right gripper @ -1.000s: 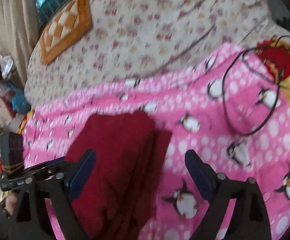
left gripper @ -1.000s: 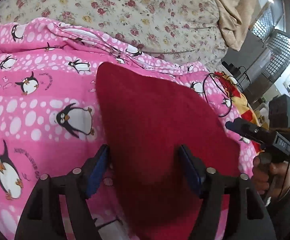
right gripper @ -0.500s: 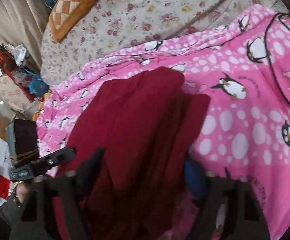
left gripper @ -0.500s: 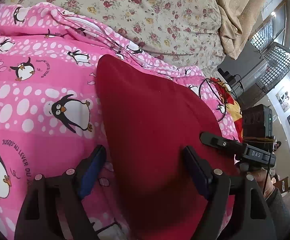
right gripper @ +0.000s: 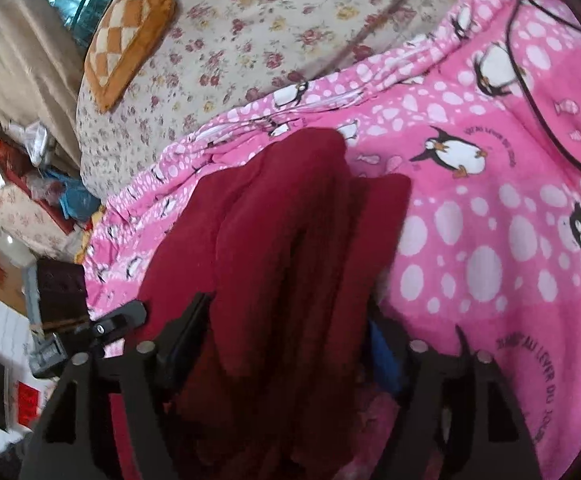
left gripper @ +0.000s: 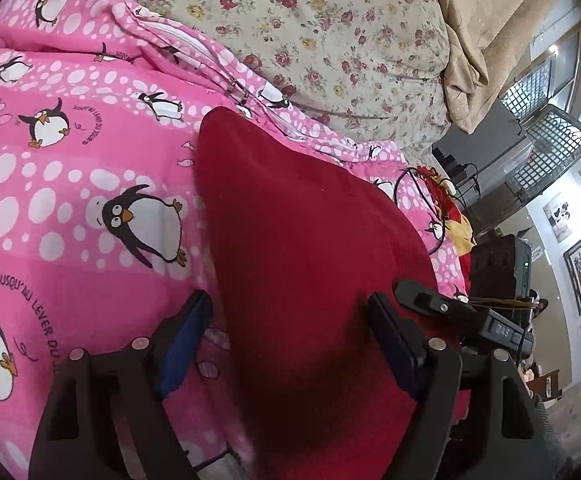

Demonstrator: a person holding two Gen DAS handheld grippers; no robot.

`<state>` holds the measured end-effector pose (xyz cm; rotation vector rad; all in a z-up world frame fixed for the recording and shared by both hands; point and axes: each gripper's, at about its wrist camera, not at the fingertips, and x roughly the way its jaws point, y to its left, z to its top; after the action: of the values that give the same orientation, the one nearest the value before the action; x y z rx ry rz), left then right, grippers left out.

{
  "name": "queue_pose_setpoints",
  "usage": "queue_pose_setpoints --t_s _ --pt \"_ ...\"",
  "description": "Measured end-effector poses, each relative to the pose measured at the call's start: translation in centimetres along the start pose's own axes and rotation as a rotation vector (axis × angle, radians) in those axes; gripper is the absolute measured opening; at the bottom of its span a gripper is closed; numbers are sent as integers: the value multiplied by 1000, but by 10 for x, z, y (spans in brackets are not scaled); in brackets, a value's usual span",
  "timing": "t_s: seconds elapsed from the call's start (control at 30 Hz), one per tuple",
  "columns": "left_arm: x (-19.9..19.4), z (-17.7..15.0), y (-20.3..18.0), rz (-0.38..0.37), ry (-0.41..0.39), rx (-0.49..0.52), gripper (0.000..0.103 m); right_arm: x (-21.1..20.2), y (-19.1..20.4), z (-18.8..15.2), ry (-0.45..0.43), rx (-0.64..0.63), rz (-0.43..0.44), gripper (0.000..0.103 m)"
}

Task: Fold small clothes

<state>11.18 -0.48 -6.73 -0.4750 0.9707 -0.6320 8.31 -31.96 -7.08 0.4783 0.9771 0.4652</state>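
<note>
A dark red garment (left gripper: pixel 302 248) lies on a pink penguin blanket (left gripper: pixel 70 184). In the left wrist view it is smooth and flat, and my left gripper (left gripper: pixel 290 332) is open with the near edge of the cloth between its fingers (left gripper: pixel 186 336). In the right wrist view the red garment (right gripper: pixel 290 240) shows long folds, and my right gripper (right gripper: pixel 286 340) is open with the cloth between its spread fingers (right gripper: pixel 186 332). The right gripper also shows at the right of the left wrist view (left gripper: pixel 470 316).
A floral bedspread (left gripper: pixel 330 20) covers the far part of the bed. A black cable loop (right gripper: pixel 538 92) lies on the pink blanket to the right. An orange checked cushion (right gripper: pixel 126 28) lies at the far left. Furniture and room clutter stand past the bed's edges.
Both grippers have moved in closer over the red garment. The right gripper has come down so the cloth now lies between its fingers.
</note>
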Motion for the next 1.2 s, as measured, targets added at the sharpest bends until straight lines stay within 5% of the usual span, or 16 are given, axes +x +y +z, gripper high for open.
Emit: queue_pose_setpoints --t_s 0.03,0.1,0.23,0.3,0.5,0.73,0.8,0.87,0.97,1.03,1.2 --pt "-1 0 0 -3 -7 -4 63 1 3 0 6 -10 -1 89" --pt "-4 0 -1 -13 -14 5 42 2 9 0 17 -37 -38 90" --pt "-10 1 -10 16 -44 54 20 -10 13 4 -32 -25 -55 43" --pt "-20 8 -13 1 -61 66 15 -18 20 7 -63 -33 -34 39" --pt "-74 29 0 38 -146 64 16 -10 54 27 -118 -29 110 38" --pt "-98 45 48 213 -126 -3 20 61 85 37 -45 -4 223 38" --pt "-80 43 61 284 -64 -48 31 89 71 30 11 61 216 41" --pt "-69 40 69 269 -31 -94 45 100 56 23 25 127 235 44" --pt "-66 40 75 245 -24 -153 48 96 59 24 27 128 225 47" --pt "-74 41 75 235 -43 -164 48 90 64 23 35 137 216 51" --pt "-122 47 69 231 -252 -178 48 49 76 28 0 166 181 55"
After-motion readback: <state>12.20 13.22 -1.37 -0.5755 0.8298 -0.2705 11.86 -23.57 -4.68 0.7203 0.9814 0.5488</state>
